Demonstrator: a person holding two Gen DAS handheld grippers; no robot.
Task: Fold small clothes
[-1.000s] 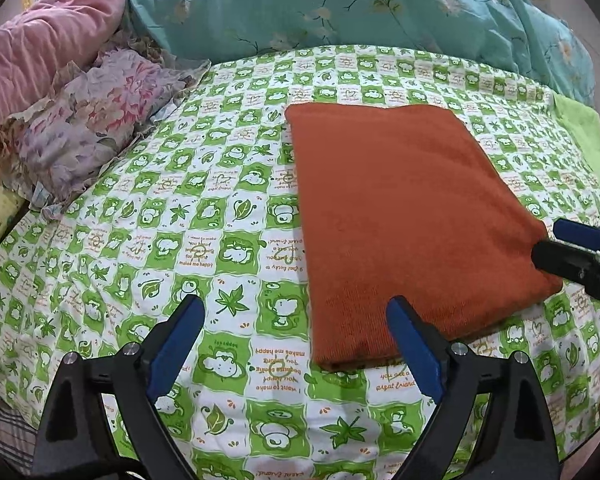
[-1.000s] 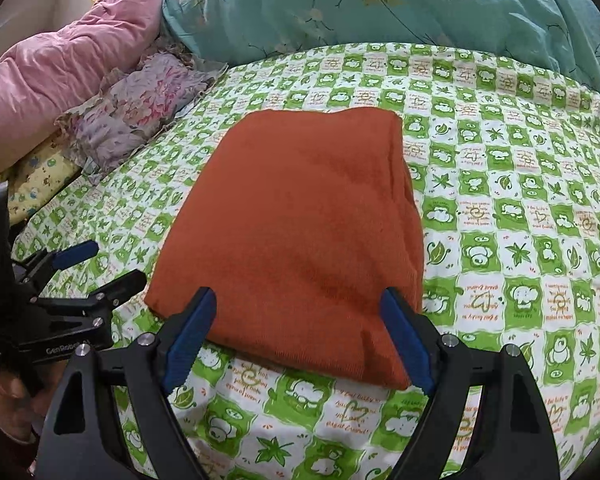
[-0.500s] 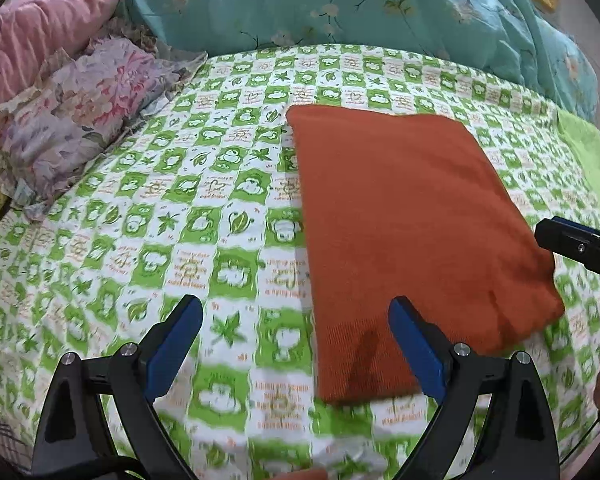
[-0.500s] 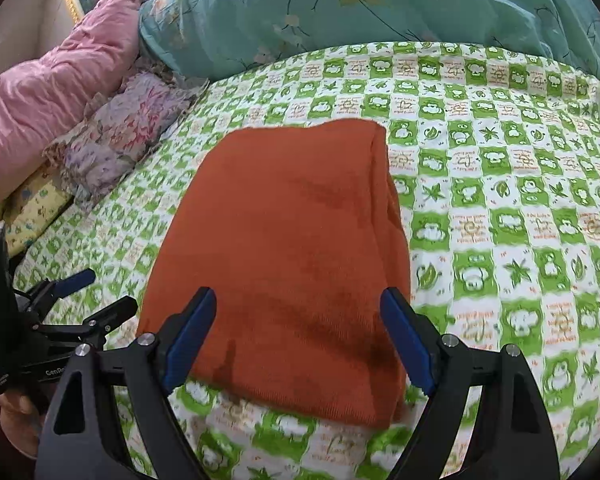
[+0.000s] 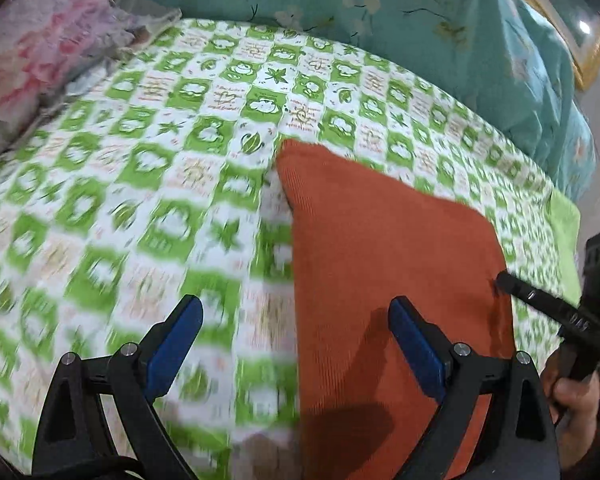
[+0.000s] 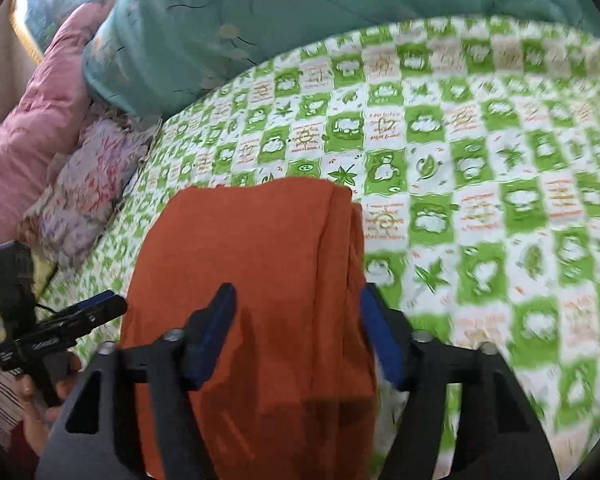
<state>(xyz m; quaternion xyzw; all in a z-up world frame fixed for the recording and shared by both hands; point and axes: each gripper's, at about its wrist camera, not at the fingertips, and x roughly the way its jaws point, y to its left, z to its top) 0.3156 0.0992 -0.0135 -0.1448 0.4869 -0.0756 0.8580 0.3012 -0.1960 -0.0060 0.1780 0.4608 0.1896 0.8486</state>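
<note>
A folded rust-orange cloth [image 5: 384,264] lies flat on the green-and-white patterned bedsheet [image 5: 148,184]. My left gripper [image 5: 296,332] is open low over the cloth's near left edge, one finger over the sheet and one over the cloth. In the right wrist view the same cloth [image 6: 260,248] fills the lower middle. My right gripper [image 6: 296,332] is partly closed, its blue-padded fingers [image 6: 214,332] straddling the cloth's thick right edge. Whether the pads press the cloth I cannot tell. The right gripper also shows at the right edge of the left wrist view [image 5: 540,300].
A teal flowered quilt [image 5: 380,20] lies along the back of the bed. A floral pillow [image 6: 88,184] and a pink quilt [image 6: 32,120] sit at the left. A light green cloth [image 5: 564,240] lies at the bed's right edge.
Both grippers have moved forward and down onto the cloth's near edge. The right gripper's fingers have narrowed around the cloth's right edge. The left gripper stays wide open.
</note>
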